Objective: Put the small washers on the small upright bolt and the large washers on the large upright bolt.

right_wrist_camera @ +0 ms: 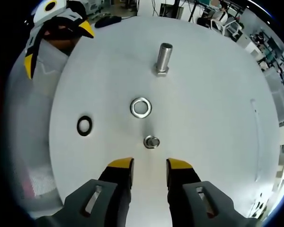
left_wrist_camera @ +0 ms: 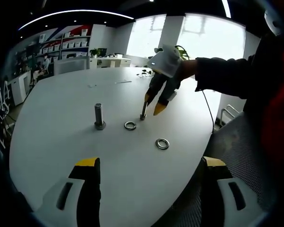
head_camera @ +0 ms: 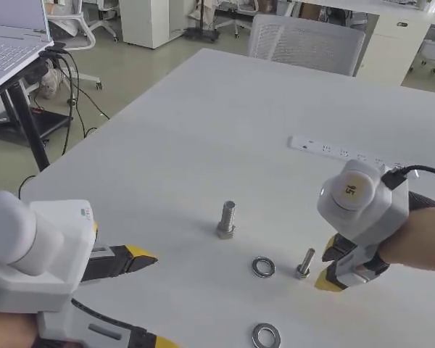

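Two large washers (head_camera: 263, 267) lay loose on the table (head_camera: 203, 130) near the bare large bolt (head_camera: 227, 219); the small bolt (head_camera: 305, 262) possibly carried washers at its base. The right gripper (right_wrist_camera: 149, 165) beside it and the left gripper (left_wrist_camera: 150, 161) gaped empty.

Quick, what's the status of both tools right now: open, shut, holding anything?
Left tool: jaws wide open, holding nothing.
Right tool: jaws narrowly open, holding nothing, tips just short of the small bolt.
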`<state>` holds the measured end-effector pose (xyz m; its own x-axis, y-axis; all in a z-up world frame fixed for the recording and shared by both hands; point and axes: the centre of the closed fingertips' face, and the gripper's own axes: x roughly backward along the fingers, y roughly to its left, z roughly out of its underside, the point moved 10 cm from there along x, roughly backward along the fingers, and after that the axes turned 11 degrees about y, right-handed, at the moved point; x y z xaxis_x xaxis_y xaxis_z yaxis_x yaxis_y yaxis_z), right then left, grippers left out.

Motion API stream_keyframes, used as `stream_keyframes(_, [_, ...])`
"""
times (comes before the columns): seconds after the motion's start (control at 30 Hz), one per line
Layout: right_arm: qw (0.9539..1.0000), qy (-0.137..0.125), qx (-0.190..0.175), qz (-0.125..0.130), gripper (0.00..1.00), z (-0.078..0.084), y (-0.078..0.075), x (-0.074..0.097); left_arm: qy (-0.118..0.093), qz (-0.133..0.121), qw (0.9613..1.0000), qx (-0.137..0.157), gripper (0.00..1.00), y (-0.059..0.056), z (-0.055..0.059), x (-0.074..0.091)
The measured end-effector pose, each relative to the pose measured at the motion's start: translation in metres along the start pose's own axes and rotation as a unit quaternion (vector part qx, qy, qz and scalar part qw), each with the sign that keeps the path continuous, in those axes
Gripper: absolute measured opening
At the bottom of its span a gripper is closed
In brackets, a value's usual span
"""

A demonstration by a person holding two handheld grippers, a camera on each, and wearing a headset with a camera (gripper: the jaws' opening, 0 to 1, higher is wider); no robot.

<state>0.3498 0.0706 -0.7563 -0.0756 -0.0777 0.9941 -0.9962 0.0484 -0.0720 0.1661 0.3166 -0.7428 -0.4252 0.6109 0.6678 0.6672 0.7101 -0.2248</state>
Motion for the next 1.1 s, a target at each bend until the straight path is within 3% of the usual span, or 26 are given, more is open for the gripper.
stream_keyframes(0.73, [0.9998, -0.016, -0.008, -0.011, 0.29, 0.003, 0.022, 0.010, -0.006, -0.002, 1.0000, -0.004, 0.87, 0.000, -0.004, 0.001])
stream_keyframes(1.1, [0.9990, -0.027, 0.002, -0.034, 0.28, -0.011, 0.047, 0.013, -0.013, -0.003, 0.9999, -0.008, 0.87, 0.000, -0.005, 0.003])
